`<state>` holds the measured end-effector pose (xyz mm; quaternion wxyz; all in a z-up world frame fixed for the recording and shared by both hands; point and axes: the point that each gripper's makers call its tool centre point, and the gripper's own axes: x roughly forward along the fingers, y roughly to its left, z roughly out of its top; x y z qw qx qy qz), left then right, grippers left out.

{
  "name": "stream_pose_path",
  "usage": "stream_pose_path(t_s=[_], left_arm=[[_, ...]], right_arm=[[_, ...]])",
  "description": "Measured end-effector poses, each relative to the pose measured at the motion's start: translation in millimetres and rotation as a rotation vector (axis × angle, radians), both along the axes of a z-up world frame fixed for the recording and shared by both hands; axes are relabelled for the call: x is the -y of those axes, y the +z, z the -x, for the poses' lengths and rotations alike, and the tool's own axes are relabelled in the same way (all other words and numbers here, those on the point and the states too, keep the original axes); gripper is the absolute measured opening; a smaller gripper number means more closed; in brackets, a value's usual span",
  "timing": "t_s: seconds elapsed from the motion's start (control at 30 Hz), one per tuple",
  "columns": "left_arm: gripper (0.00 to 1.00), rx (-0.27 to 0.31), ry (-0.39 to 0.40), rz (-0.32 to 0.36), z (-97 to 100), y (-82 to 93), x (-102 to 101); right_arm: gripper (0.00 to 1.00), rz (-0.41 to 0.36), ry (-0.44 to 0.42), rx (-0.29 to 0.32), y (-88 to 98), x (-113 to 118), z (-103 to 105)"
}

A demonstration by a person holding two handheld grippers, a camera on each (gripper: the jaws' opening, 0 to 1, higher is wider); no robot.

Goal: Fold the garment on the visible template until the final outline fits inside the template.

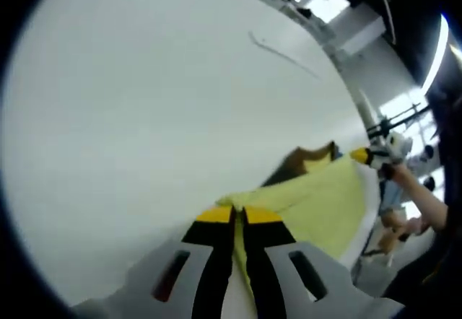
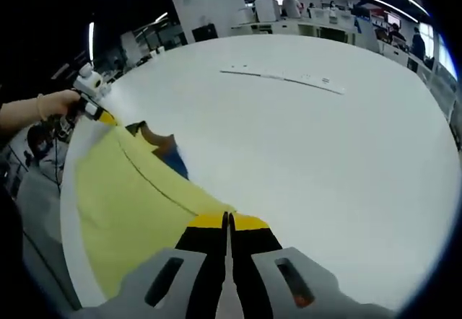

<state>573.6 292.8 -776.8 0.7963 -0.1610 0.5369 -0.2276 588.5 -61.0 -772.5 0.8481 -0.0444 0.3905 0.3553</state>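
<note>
At the bottom centre of the left gripper view, the left gripper has its yellow-tipped black jaws pressed together on an edge of the yellow garment, which spreads from the tips toward the right of the frame across the white table. At the far corner of the cloth, right of centre, the right gripper shows with a hand behind it.

In the right gripper view, the right gripper sits at bottom centre, jaws closed on the garment's near edge; the cloth runs to the upper left, where the left gripper holds its other corner. A thin white strip lies on the table at upper centre; its markings are too small to read.
</note>
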Motion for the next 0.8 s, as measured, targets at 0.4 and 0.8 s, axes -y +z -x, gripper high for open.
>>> stream_pose_path(t_s=[0.4, 0.8], left_arm=[[0.01, 0.005, -0.013, -0.007, -0.4, -2.0, 0.2], [0.15, 0.065, -0.103, -0.073, 4.0, 4.3, -1.1]], right_arm=[[0.02, -0.003, -0.001, 0.005, 1.6, -0.6, -0.1], [0.01, 0.035, -0.020, 0.047, 5.3, 8.1, -8.2]])
